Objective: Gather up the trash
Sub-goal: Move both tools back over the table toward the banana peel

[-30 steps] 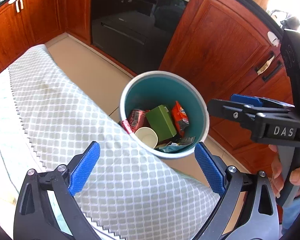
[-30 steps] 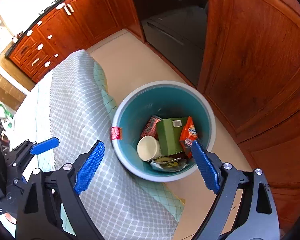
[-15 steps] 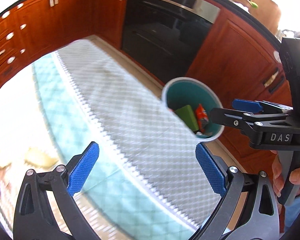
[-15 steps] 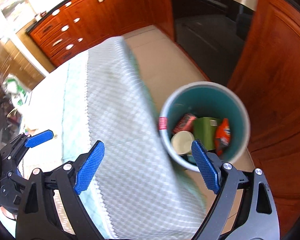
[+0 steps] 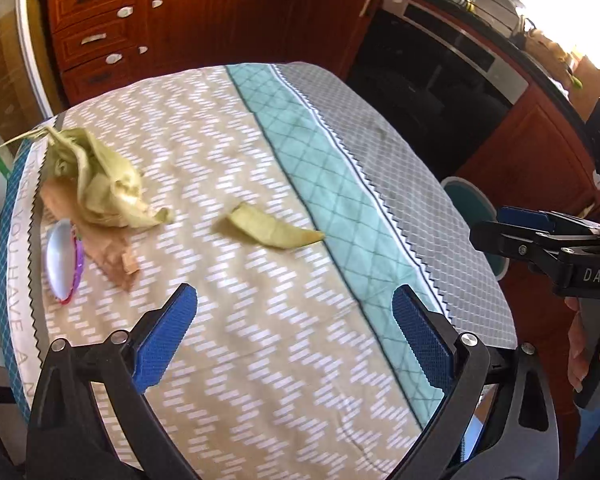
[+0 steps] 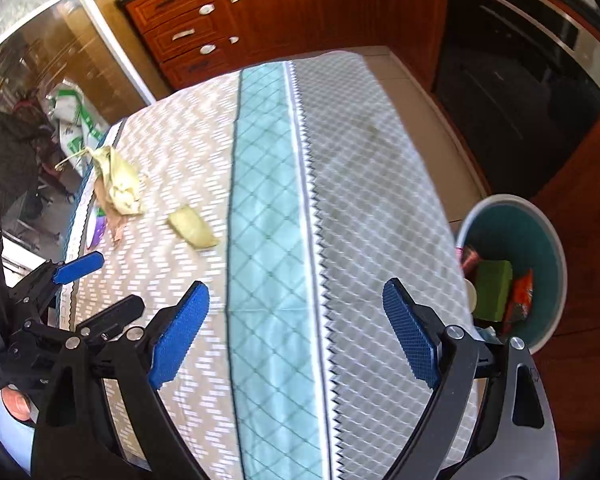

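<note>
On the cloth-covered table (image 5: 260, 360) lie a yellow-green husk piece (image 5: 270, 230), a larger crumpled pale green husk (image 5: 100, 184), a brown paper scrap (image 5: 108, 256) and a clear lid with a purple rim (image 5: 62, 260). My left gripper (image 5: 296, 336) is open and empty, above the table short of the husk piece. My right gripper (image 6: 296, 332) is open and empty over the table's teal stripe. The teal trash bin (image 6: 540, 240) holds a green box (image 6: 492, 290) and wrappers; it stands on the floor to the right of the table.
Wooden drawers (image 6: 192, 36) stand behind the table and a black oven (image 6: 520, 80) to the right. A white and green bag (image 6: 72, 120) sits beyond the table's left end. The right gripper also shows in the left wrist view (image 5: 548, 240).
Both grippers have swung left, from over the bin to over the table. The table's trash has come into view. Both stay open and empty.
</note>
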The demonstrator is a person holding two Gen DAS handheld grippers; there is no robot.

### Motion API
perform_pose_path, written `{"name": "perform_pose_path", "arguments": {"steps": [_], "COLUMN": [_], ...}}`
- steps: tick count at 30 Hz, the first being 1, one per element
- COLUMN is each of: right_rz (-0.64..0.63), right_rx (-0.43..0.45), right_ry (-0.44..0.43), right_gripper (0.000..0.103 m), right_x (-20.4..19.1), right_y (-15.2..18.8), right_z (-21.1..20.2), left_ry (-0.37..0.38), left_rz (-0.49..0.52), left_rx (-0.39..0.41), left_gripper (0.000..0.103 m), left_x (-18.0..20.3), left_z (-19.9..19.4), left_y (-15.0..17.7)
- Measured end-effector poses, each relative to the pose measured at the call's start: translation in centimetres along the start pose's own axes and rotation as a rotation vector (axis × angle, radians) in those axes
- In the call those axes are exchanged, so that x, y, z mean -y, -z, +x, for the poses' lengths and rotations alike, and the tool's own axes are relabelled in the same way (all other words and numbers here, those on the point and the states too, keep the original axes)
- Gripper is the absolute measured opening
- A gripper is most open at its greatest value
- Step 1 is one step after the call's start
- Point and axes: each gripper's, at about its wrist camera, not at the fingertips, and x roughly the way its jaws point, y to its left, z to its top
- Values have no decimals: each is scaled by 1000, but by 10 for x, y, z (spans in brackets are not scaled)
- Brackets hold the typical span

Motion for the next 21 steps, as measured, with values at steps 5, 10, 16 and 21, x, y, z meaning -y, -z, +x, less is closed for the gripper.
{"name": "perform_pose_path", "arguments": {"steps": [5, 10, 16, 21], "right_rz": [-66, -125, -175, -213], "right_rx": [-25, -49, -68, -35], "right_ry": [0, -2, -10, -59], "right_gripper": [85, 85, 85, 85], "right_x": [-41, -80, -119, -152], "right_y": [-10, -21, -37, -54], "right_z": [18, 37, 59, 73], "left_ry": [-53, -84, -120, -135], "left_rz": [-75, -133, -171, -191], "left_rx": [24, 33, 49, 55], "left_gripper": [98, 98, 98, 98], "left_x": [-55, -95, -132, -159], "left_z": [-13, -18, -22, -23], "left_y": [11, 16, 18, 16]}}
